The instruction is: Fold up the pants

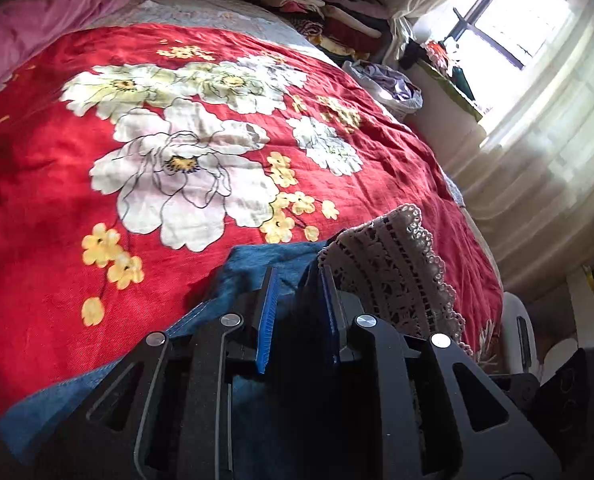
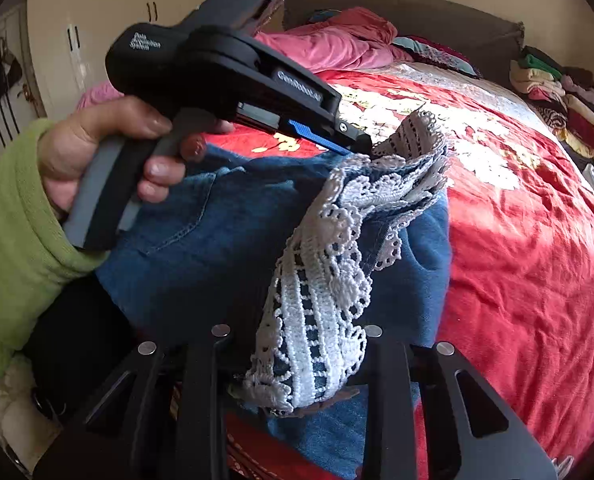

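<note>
**Both grippers on the lace hem of the pants, above the bed**

I have the pants (image 2: 225, 240) by their lace hem (image 2: 325, 280), one end in each gripper. They are blue denim with a white lace band sewn along the leg opening. The cloth hangs between my two grippers and drapes down over the red flowered bedspread (image 2: 537, 240).

My left gripper (image 1: 297, 304) has its blue pads (image 1: 266, 320) close together with dark denim pinched in the narrow gap between them. The lace fans out just to the right of the right finger, and more denim spills to the left and below, onto the spread. In the right wrist view this gripper (image 2: 351, 148) comes in from the upper left, its tip biting the lace edge at the top of the bunched cloth. My left hand (image 2: 109, 160) is wrapped around its grey handle, with a green sleeve (image 2: 13, 240) behind it.

My right gripper (image 2: 297, 368) has the lace bunched thick between its fingers. The fingertips themselves are hidden under the lace, but the cloth sits gathered and squeezed there, so I read it as clamped.

A stack of folded clothes (image 2: 557, 92) stands at the far right side of the bed, and a pink quilt (image 2: 337, 48) lies crumpled by the headboard. A bright window (image 1: 517, 20) with a sheer curtain is off to the right.
</note>
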`<state>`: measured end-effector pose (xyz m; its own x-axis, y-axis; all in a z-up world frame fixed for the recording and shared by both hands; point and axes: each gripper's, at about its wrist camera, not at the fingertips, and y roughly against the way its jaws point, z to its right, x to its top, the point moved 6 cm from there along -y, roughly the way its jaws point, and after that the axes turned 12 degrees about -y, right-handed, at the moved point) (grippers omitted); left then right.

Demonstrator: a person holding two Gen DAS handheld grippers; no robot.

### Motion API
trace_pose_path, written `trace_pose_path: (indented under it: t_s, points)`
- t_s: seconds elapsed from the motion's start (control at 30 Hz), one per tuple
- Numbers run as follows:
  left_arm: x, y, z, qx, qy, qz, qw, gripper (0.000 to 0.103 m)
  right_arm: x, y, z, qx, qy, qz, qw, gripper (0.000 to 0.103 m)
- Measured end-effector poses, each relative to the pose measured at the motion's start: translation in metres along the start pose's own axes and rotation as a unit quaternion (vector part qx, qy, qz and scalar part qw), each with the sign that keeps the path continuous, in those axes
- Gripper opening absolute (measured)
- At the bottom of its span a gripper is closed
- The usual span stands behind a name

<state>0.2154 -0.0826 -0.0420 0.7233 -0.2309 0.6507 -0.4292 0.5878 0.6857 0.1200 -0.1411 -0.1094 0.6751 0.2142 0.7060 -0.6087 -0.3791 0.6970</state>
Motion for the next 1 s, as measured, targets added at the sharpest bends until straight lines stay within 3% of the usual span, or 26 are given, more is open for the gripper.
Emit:
trace_pose_path:
  t_s: [0.17,0.27,0.4,0.43,0.57,0.8,0.83,0.87,0.9,0.97,1.0]
  points:
    - [-0.009,0.049,-0.025,0.012,0.061,0.057,0.9964,0.035,-0.001,-0.004,-0.028,-0.031,0.073,0.011,0.997,0.029]
    - [-0.016,0.059,-0.034,-0.003,0.094,0.07,0.9931,0.044,-0.007,-0.01,-0.046,-0.043,0.117,0.01,0.992,0.035]
    - [-0.026,0.046,-0.035,-0.009,0.1,0.054,0.9935,0.051,-0.018,-0.01,-0.066,-0.029,0.14,0.011,0.99,0.042]
    - [-0.029,0.039,-0.035,-0.009,0.101,0.047,0.9937,0.052,-0.019,-0.008,-0.068,-0.029,0.146,0.014,0.989,0.05]
    - [-0.038,0.023,-0.04,0.005,0.104,0.025,0.9943,0.055,-0.019,0.005,-0.067,-0.046,0.16,0.034,0.985,0.055]
    - [-0.041,0.009,-0.036,0.031,0.085,0.001,0.9959,0.055,-0.032,0.011,-0.063,-0.035,0.138,0.024,0.989,0.056]
    - [-0.042,0.009,-0.034,0.034,0.08,-0.002,0.9962,0.053,-0.032,0.012,-0.065,-0.029,0.138,0.025,0.99,0.056]
    - [-0.042,0.009,-0.031,0.037,0.073,-0.004,0.9966,0.044,-0.033,0.012,-0.064,-0.024,0.138,0.026,0.99,0.054]
    - [-0.042,0.008,-0.028,0.038,0.07,-0.005,0.9968,0.035,-0.03,0.012,-0.066,-0.017,0.141,0.024,0.99,0.041]
    - [-0.041,0.008,-0.026,0.045,0.063,-0.007,0.997,0.028,-0.035,0.013,-0.071,-0.005,0.149,0.017,0.989,0.023]
    - [-0.04,0.007,-0.026,0.05,0.06,-0.008,0.9969,0.022,-0.034,0.01,-0.07,-0.003,0.152,0.014,0.988,0.022]
